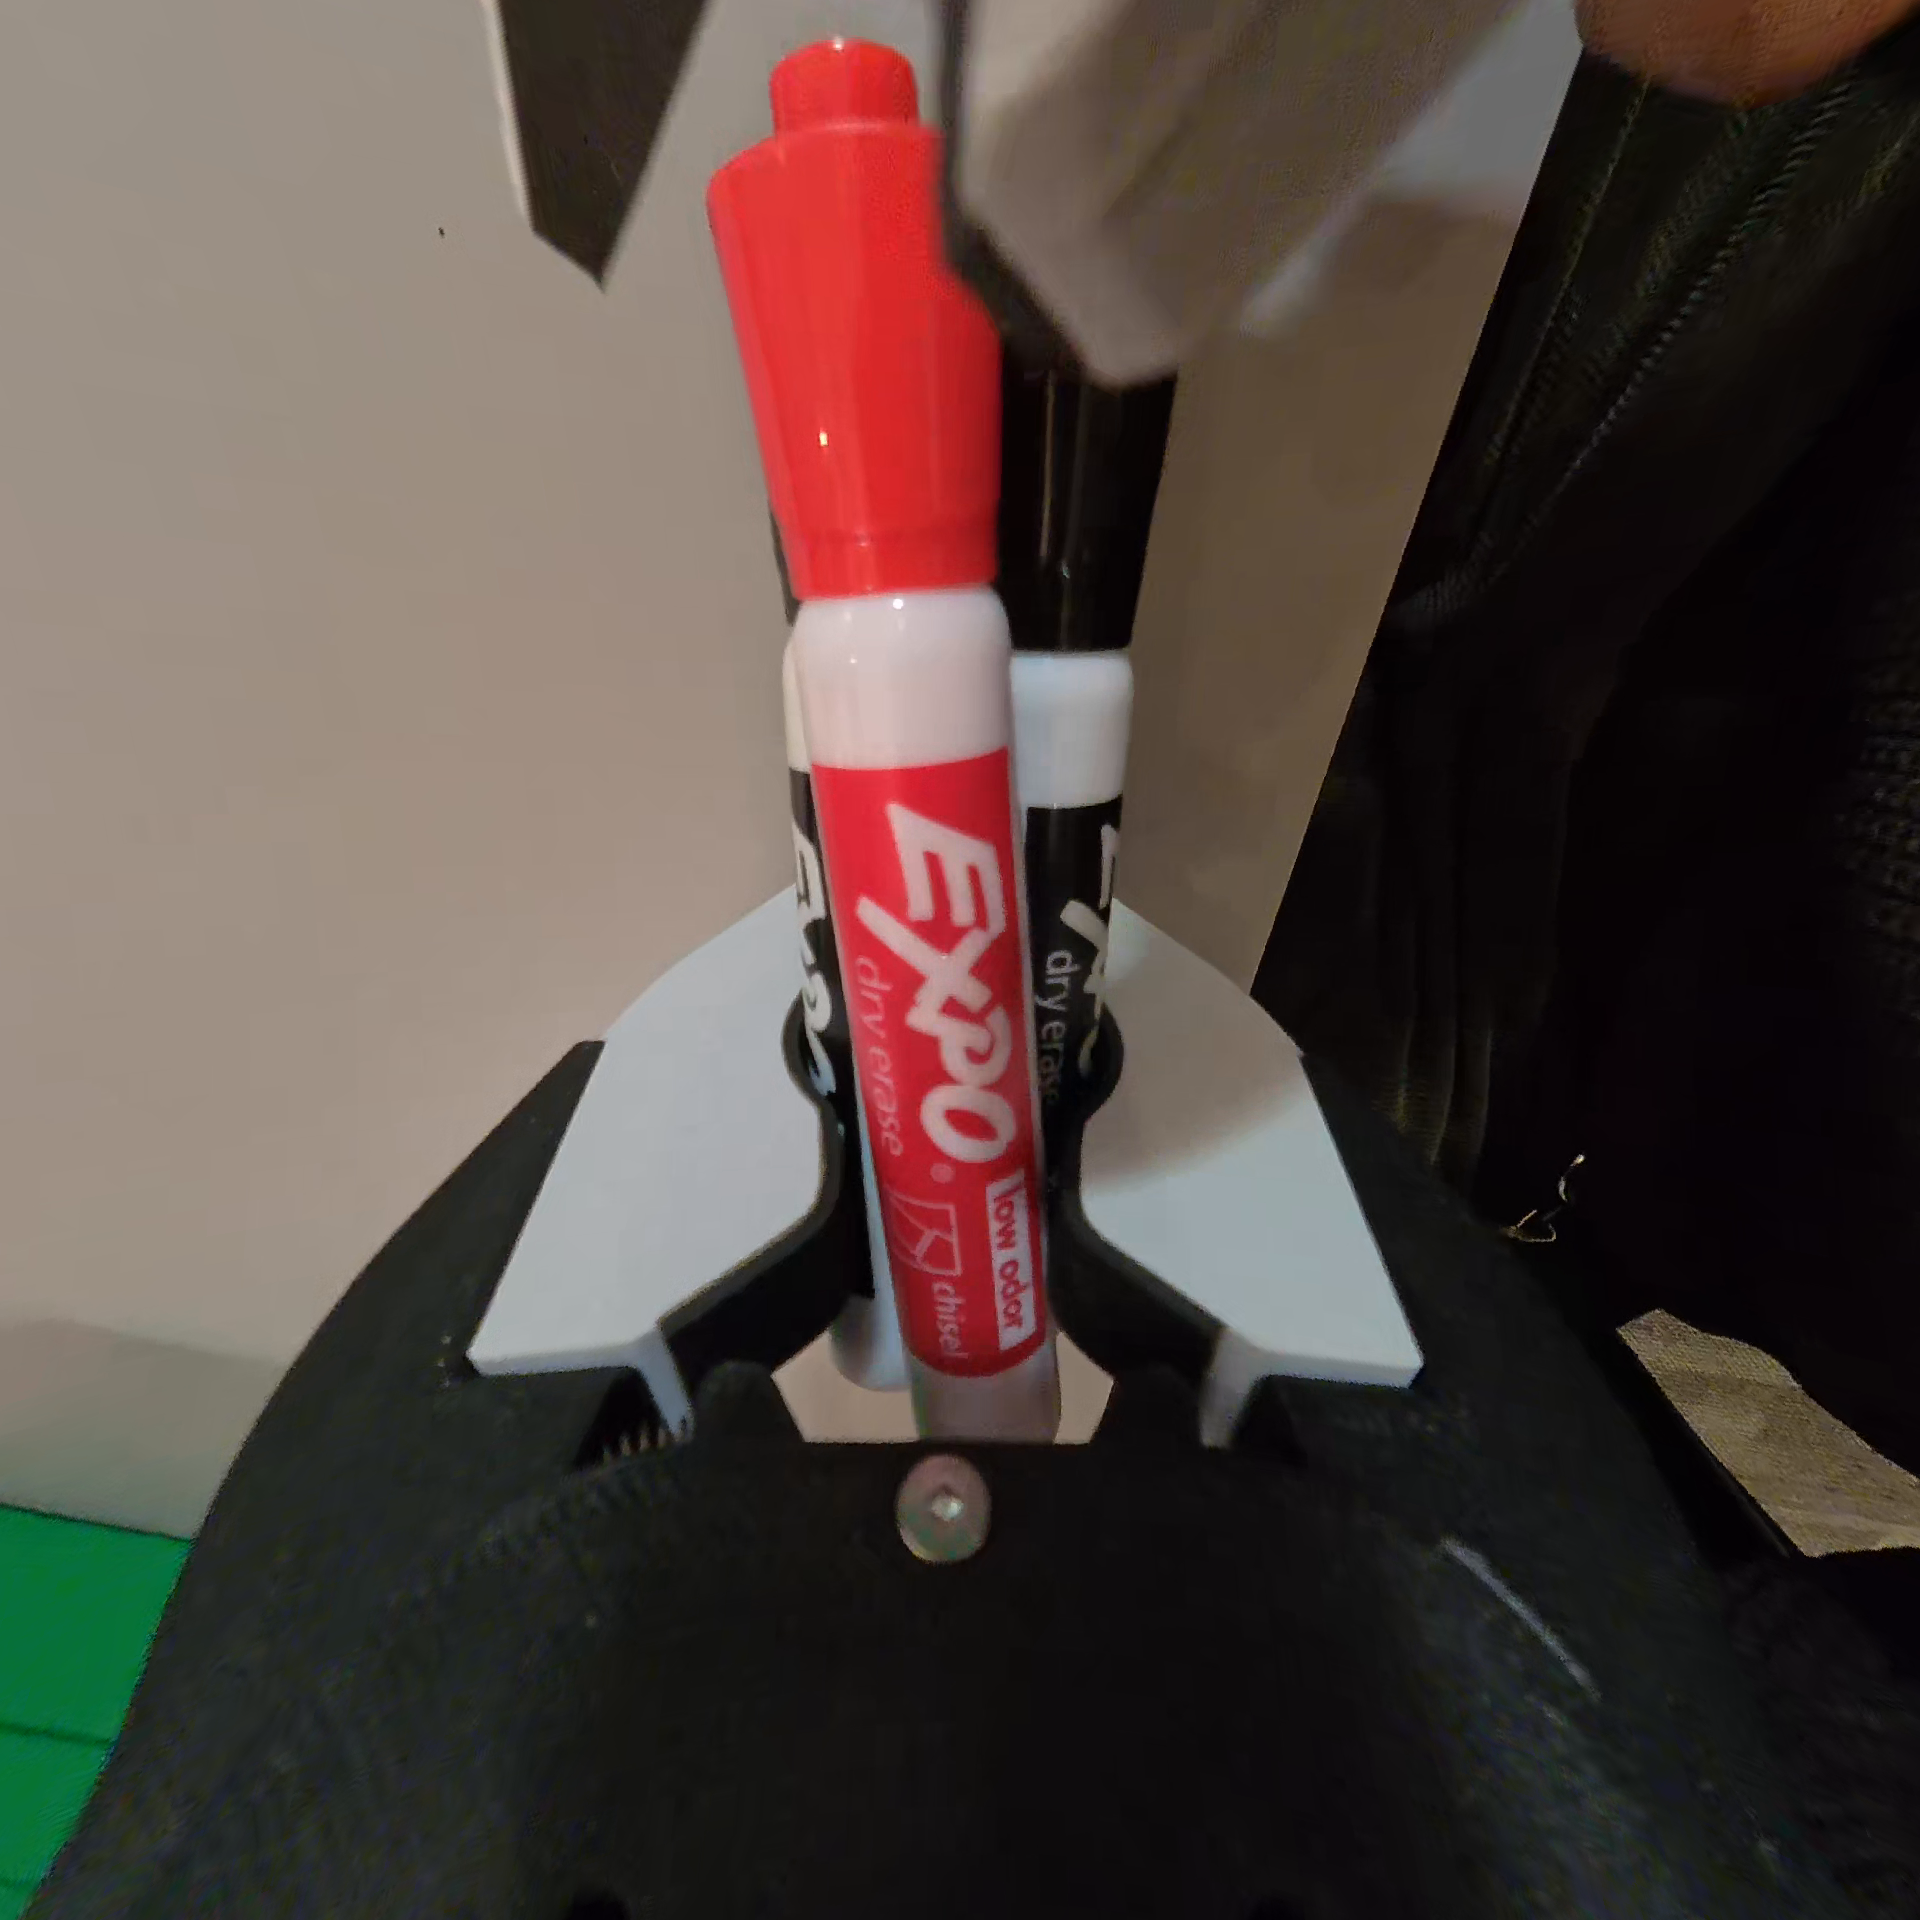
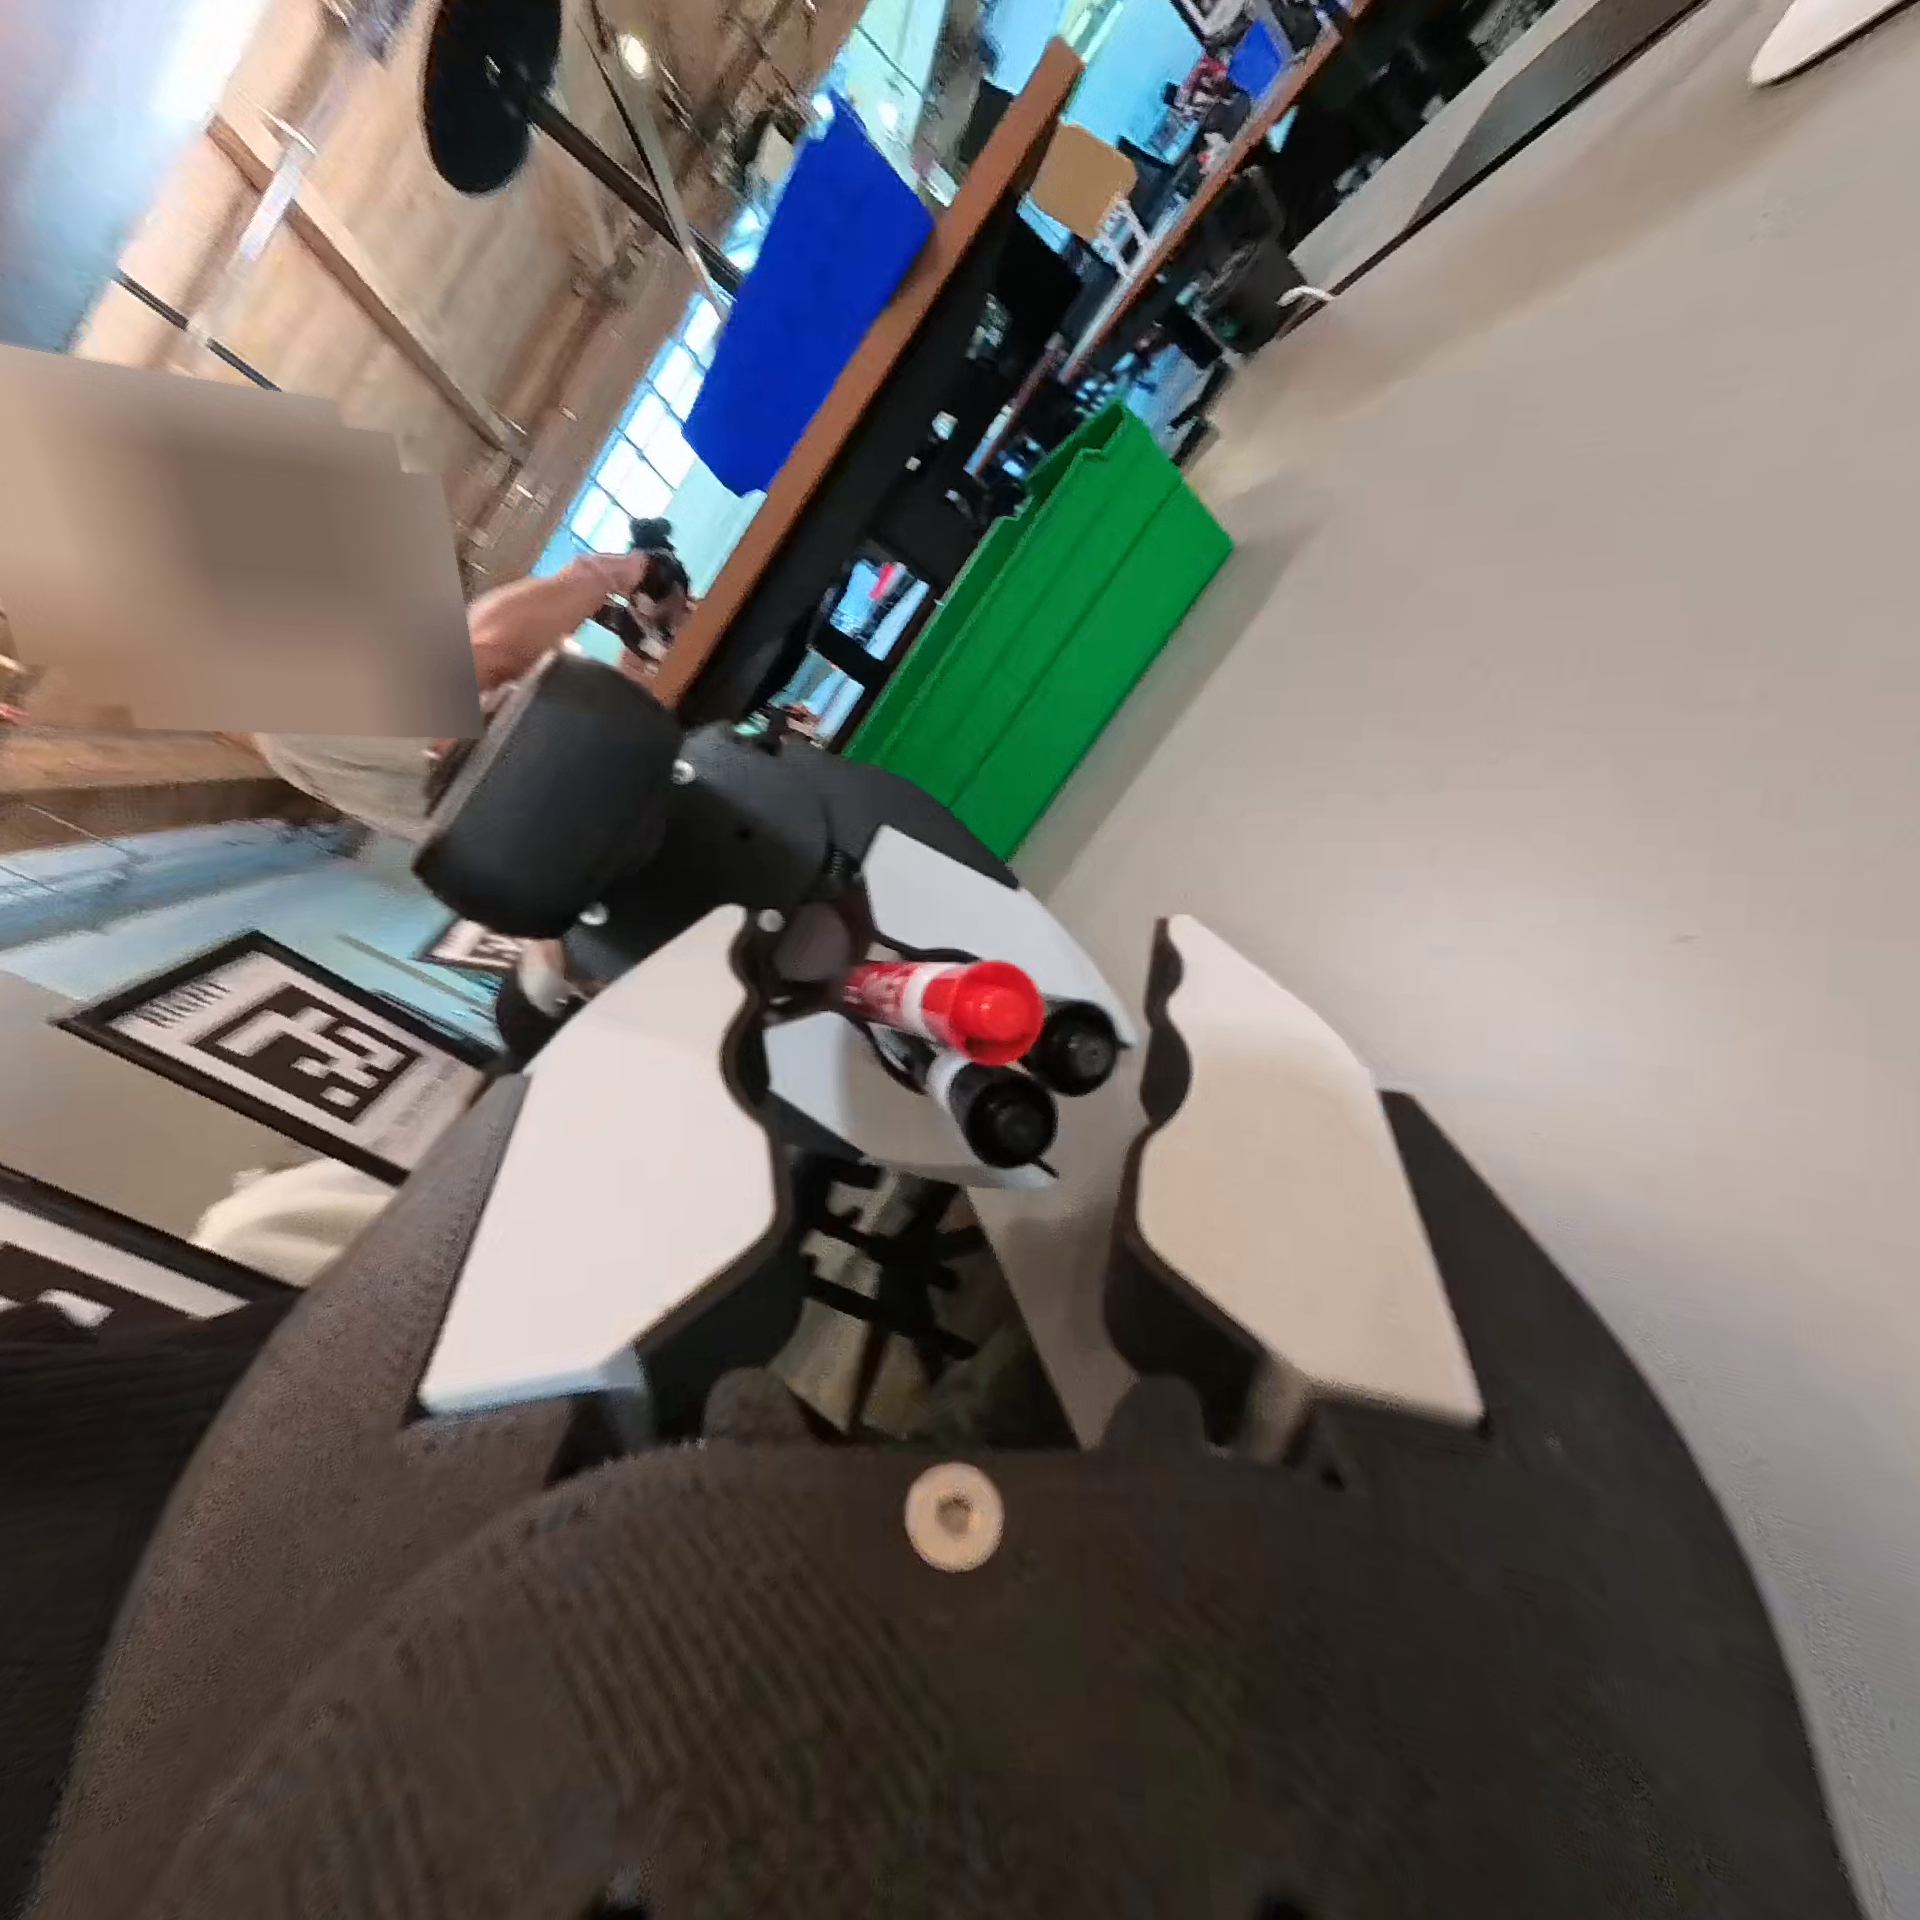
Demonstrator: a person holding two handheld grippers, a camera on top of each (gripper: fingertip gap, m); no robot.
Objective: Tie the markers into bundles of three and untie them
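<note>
My left gripper (image 1: 956, 935) is shut on three markers held together and pointing away from the camera: a red marker (image 1: 914, 727) in front and two black markers (image 1: 1081, 748) behind it. In the right wrist view the left gripper (image 2: 894, 1008) holds them end-on, with the red cap (image 2: 992, 1013) above the two black caps (image 2: 1003, 1117). My right gripper (image 2: 951, 945) is open and empty, with a finger on either side of the cap ends. One of its fingers (image 1: 1132, 208) shows blurred by the caps in the left wrist view. I can make out no tie.
The grey tabletop (image 2: 1558, 727) runs along the right. Green bins (image 2: 1039, 623) stand at its far edge and show in the left wrist view (image 1: 73, 1621). Black-and-white marker sheets (image 2: 291, 1049) lie at the left. A person's dark jacket (image 1: 1662, 727) is close by. My right fingertips sit around 11 centimeters from my left ones.
</note>
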